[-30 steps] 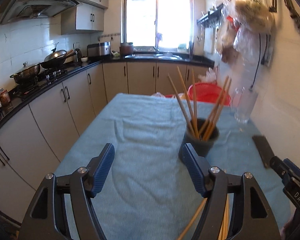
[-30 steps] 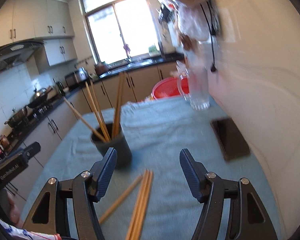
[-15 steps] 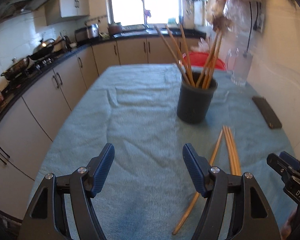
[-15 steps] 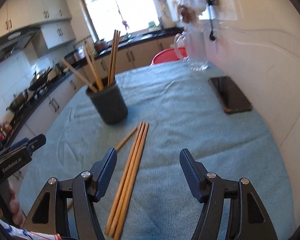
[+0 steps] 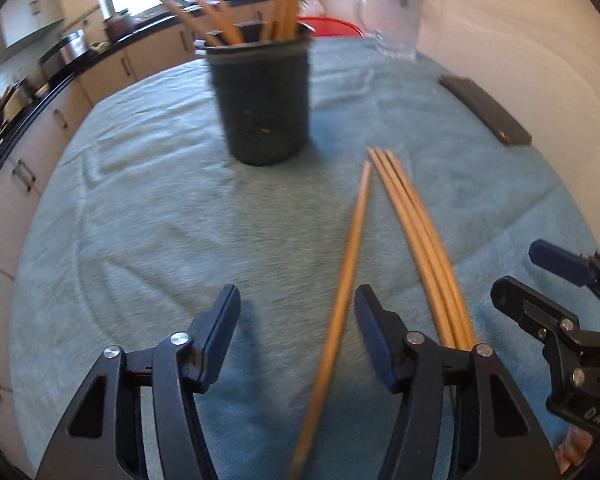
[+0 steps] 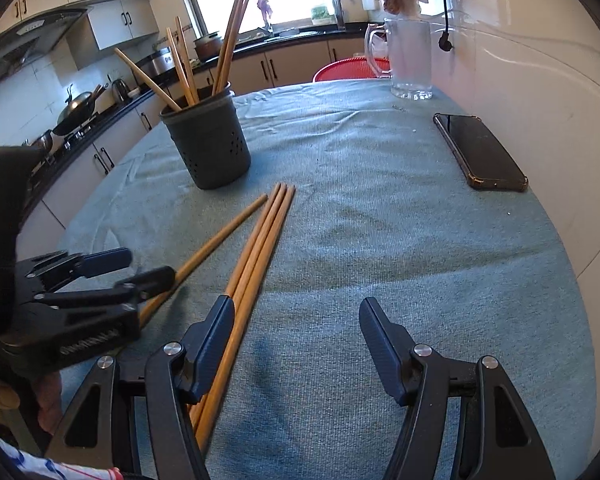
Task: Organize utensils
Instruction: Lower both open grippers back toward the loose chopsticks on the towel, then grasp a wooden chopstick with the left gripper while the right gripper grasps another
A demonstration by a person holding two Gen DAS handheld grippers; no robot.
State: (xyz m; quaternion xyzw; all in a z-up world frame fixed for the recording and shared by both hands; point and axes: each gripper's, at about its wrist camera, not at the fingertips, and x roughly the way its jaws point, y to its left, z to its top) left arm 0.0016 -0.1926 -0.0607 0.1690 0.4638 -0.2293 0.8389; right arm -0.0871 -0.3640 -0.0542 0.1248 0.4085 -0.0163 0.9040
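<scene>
Lying on the teal-clothed desk (image 6: pixel 380 208), one loose wooden chopstick (image 5: pixel 350 256) points its tip towards the dark perforated plastic utensil holder (image 6: pixel 210 142), just beside a bundle of three parallel wooden chopsticks (image 6: pixel 260 248). The left gripper (image 5: pixel 296 312) straddles the single stick, its jaws just having narrowed without touching it. The right gripper (image 6: pixel 296 320) hangs with jaws apart and empty.

Matt wooden chopsticks (image 6: pixel 260 240) on rough teal cloth (image 6: pixel 380 240); glossy phone (image 6: pixel 478 152).
</scene>
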